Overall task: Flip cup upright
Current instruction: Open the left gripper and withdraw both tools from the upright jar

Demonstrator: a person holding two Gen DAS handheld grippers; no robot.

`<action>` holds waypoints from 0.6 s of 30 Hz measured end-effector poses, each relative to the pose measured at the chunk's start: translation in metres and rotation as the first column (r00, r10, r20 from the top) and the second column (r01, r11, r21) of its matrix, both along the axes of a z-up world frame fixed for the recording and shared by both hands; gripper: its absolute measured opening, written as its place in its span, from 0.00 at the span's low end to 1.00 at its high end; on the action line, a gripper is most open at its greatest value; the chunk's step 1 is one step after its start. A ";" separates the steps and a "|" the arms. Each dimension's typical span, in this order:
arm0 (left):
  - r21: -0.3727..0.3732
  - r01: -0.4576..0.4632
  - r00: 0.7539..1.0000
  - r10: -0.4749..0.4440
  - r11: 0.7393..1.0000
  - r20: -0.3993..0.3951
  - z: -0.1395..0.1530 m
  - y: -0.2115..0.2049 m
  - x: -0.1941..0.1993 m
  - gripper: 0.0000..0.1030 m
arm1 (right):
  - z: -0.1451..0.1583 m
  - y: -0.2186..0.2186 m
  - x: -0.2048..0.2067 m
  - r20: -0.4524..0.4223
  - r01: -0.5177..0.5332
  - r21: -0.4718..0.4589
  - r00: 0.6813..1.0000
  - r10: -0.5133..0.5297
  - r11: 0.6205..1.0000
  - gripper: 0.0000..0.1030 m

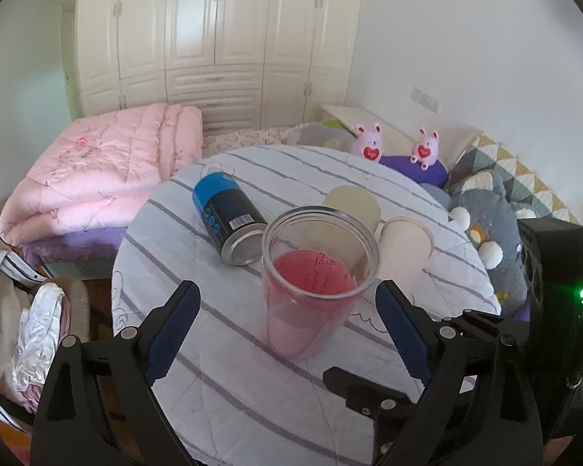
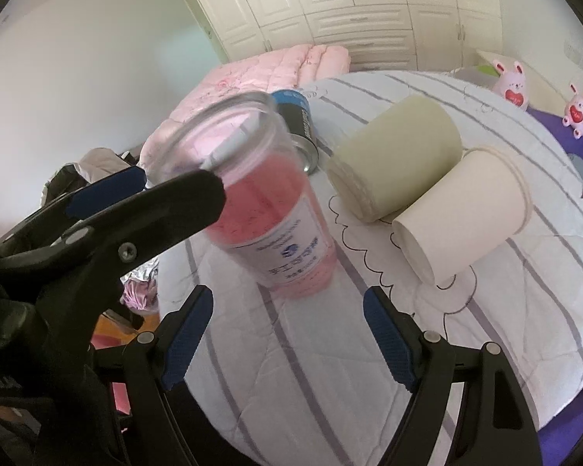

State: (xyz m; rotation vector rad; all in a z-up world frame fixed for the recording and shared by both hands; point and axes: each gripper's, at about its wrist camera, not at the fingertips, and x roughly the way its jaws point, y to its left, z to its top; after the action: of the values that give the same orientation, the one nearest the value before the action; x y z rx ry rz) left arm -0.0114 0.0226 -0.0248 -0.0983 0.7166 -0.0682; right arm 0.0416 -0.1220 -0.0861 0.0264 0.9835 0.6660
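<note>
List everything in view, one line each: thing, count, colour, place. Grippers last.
clear cup: 1, transparent with pink inside, upright on the table near both grippers
can: 1, blue and black, lying on its side behind and left of the clear cup
cream cup: 1, cream, lying on its side
paper cup: 1, white, lying on its side against the cream cup
table: 1, round, white cloth with grey stripes
quilt: 1, pink, folded on the bed
plush rabbits: 2, pink with red hearts, beyond the table
wardrobe: 1, cream, back wall
left gripper: open, either side of the clear cup
right gripper: open, before the clear cup
</note>
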 end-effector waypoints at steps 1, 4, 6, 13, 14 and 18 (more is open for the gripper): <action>-0.003 -0.001 1.000 0.001 1.000 0.016 0.003 0.002 -0.006 0.92 | 0.002 0.002 -0.002 0.008 0.003 -0.001 1.000 -0.003 1.000 0.79; -0.007 -0.003 0.999 0.003 1.000 0.042 0.009 0.004 -0.018 0.94 | 0.012 0.003 -0.014 0.038 0.014 -0.010 0.999 -0.013 1.000 0.79; -0.015 -0.002 0.998 0.003 1.000 0.063 0.014 0.006 -0.027 0.95 | 0.023 0.002 -0.025 0.065 0.036 -0.024 0.997 -0.034 0.999 0.79; -0.018 -0.012 0.990 0.014 1.000 0.143 0.025 0.009 -0.056 1.00 | 0.058 -0.013 -0.063 0.216 0.168 -0.034 0.964 -0.157 0.985 0.79; -0.021 -0.017 0.988 0.020 1.000 0.154 0.027 0.011 -0.059 1.00 | 0.063 -0.014 -0.067 0.243 0.187 -0.035 0.955 -0.173 0.982 0.79; 0.000 -0.033 0.981 0.033 0.999 0.194 0.032 0.010 -0.073 1.00 | 0.077 -0.020 -0.087 0.384 0.270 -0.079 0.897 -0.221 0.960 0.79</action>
State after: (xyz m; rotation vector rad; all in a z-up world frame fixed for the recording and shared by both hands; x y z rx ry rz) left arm -0.0843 0.0328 0.0077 -0.0989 0.5204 -0.0441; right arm -0.0452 -0.1417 -0.0087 -0.0876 0.6391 0.3524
